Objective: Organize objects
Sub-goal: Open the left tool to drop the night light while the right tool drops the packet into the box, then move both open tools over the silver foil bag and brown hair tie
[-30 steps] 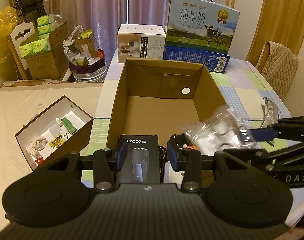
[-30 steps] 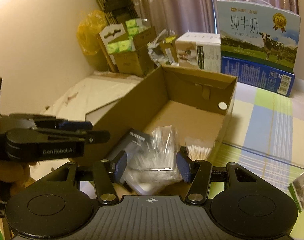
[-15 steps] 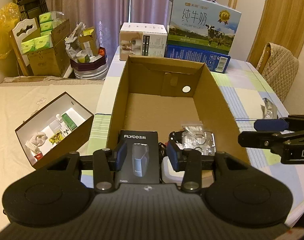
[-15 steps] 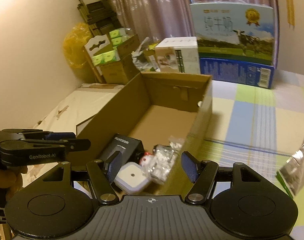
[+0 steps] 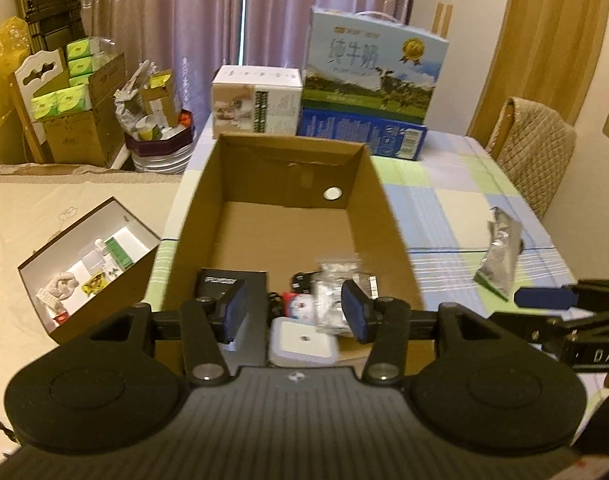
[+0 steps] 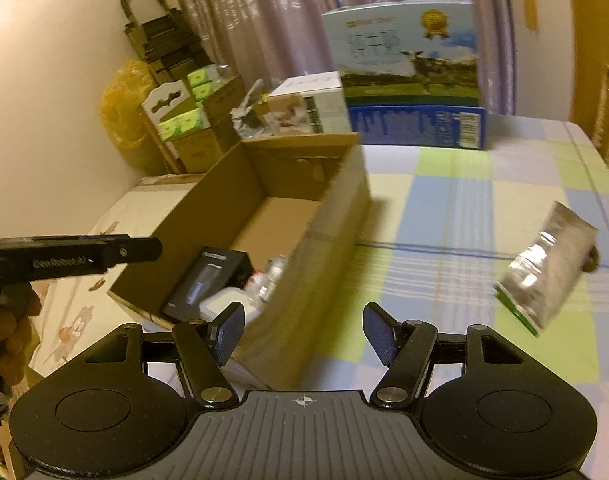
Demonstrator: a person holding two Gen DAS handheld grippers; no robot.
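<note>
The left gripper hangs over the open brown cardboard box, jaws opening, empty; its view alone shows the clear plastic packet lying inside; the right gripper, spread and empty, faces the crinkled silver foil pouch on the checked tablecloth right of that box.

Home dining room: curtains, tableclothed table.

Legible markings: "GenRobot.AI" on the side of the left hand-held gripper; "DAS", cut off at the frame edge, on the right hand-held gripper. Chinese characters on the milk carton are blurred; other labels unreadable.
</note>
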